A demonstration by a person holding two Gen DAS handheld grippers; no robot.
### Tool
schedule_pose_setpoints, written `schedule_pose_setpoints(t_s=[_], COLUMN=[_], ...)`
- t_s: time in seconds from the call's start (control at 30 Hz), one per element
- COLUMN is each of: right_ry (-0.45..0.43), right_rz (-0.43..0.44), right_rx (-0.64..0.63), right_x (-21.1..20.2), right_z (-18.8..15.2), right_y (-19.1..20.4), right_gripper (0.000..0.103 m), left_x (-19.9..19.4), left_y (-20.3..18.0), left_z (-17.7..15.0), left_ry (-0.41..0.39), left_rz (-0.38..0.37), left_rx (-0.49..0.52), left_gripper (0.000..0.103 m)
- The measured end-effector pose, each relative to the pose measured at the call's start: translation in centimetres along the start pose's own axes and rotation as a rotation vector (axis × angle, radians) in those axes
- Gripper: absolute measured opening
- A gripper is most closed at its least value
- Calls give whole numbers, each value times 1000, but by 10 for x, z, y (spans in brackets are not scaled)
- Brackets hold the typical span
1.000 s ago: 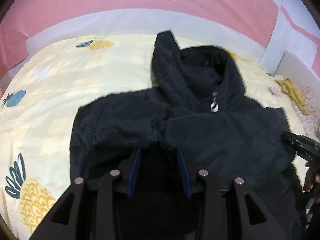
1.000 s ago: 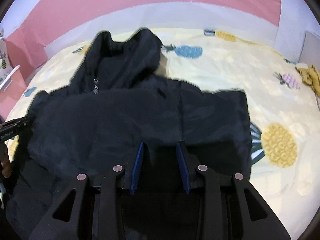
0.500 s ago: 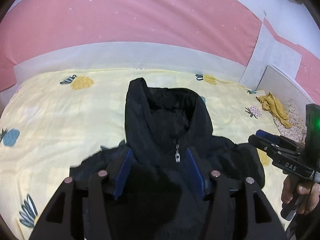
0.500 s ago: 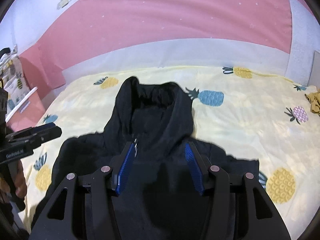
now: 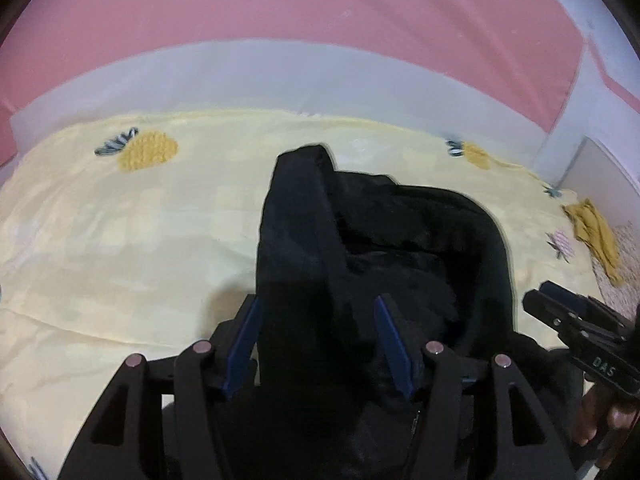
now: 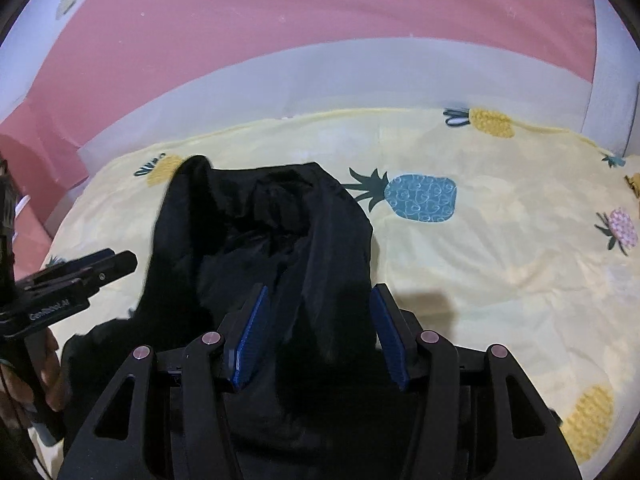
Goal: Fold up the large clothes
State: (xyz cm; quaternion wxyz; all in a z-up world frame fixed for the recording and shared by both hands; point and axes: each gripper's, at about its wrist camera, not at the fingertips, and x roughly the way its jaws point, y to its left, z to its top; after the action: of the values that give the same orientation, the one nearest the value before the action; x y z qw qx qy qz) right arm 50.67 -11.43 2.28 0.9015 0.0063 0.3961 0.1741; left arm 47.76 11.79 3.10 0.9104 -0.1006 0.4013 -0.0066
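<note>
a black hooded jacket (image 5: 384,248) lies on a bed covered by a yellow sheet (image 5: 120,240) printed with pineapples. its hood points toward the far edge of the bed, where a white panel (image 5: 280,76) runs below a pink wall (image 5: 280,0).

the left tool (image 5: 318,336) hangs over the near part of the jacket with its blue pads (image 5: 244,340) spread apart; the dark cloth of the hood's left side shows in the gap between them, but the pads do not press on it. the right tool (image 6: 318,328) is likewise parted, its blue pads (image 6: 250,336) standing either side of the hood's right side without gripping it. each tool shows at the edge of the other's view, with part of a hand (image 5: 600,424) on its handle.

in the right wrist view a blue pineapple print (image 6: 420,198) sits just beside the hood. a mustard yellow cloth (image 5: 596,236) lies well apart from the jacket, at the right side of the bed in the left wrist view.
</note>
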Motion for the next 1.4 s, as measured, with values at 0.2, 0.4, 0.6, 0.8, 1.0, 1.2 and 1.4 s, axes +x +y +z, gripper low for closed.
schedule_pose_setpoints(t_s=[0.2, 0.4, 0.6, 0.8, 1.0, 1.2, 1.4], right_ry=[13, 33, 5, -93, -198, -109, 68], right_rz=[-28, -26, 6, 65, 150, 157, 158], right_rx=[2, 15, -15, -33, -10, 1, 0], right_x=[35, 56, 33, -47, -140, -164, -163], right_z=[12, 24, 24, 10, -48, -139, -202], right_y=[-9, -10, -1, 4, -1, -7, -10], right_gripper=[53, 33, 5, 4, 4, 5, 14], left_x=[36, 52, 14, -68, -155, -184, -194], left_y=[2, 0, -1, -1, 4, 2, 13], left_z=[9, 13, 8, -6, -62, -147, -204], left_ry=[0, 25, -49, -156, -253, -185, -65], left_rz=[8, 5, -21, -88, -166, -128, -102], left_rx=[-9, -9, 14, 21, 21, 82, 90], left_gripper=[60, 15, 3, 3, 3, 4, 4])
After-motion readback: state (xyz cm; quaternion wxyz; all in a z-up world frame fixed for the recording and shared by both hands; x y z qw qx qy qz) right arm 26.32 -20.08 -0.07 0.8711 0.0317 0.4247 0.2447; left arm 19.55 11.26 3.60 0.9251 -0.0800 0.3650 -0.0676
